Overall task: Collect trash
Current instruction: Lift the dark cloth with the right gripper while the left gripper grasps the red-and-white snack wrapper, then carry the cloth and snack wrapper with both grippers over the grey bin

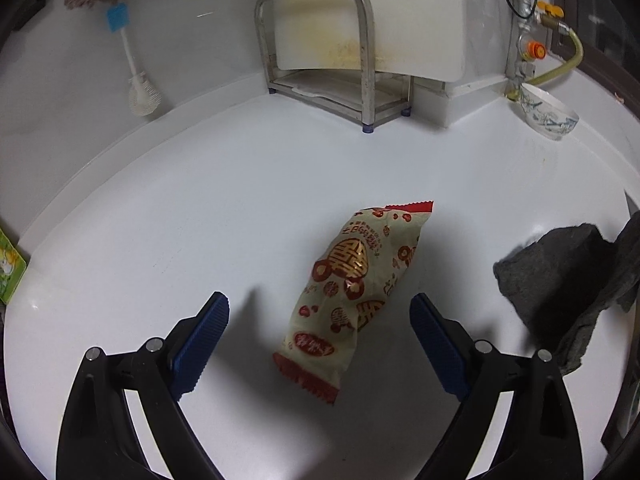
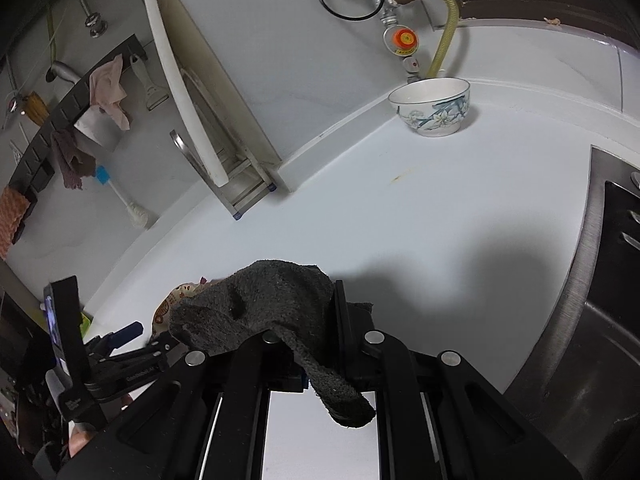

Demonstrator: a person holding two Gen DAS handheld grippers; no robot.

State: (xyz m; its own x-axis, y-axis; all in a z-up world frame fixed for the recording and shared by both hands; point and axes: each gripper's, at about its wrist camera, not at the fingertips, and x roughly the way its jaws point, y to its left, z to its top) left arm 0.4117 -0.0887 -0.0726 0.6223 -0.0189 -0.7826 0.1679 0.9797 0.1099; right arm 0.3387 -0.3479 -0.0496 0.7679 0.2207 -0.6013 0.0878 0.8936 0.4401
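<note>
While the left gripper (image 1: pixel 320 344) hangs above a white countertop (image 1: pixel 200 220) with its blue-padded jaws spread wide, a sealed snack wrapper (image 1: pixel 352 292) lies flat between them, touching neither pad. In the left wrist view the wrapper sits at lower centre of the frame. It is cream with red printed characters and red crimped ends. Its long axis runs diagonally, one crimped end pointing to the upper right and the other to the lower left, nearest the camera.

The right gripper (image 2: pixel 316 316), at the bottom centre of its own view, is clamped tight on a dark grey rag (image 2: pixel 272 300), which drapes over the jaws and hides most of the wrapper behind it.

Judging by this, the step in hand is the approach to the wrapper. The next move seems to call for lowering the left gripper and turning it slightly so the pads close across the wrapper's narrow width.

A floral bowl (image 2: pixel 432 110) stands at the upper right of the right wrist view.
</note>
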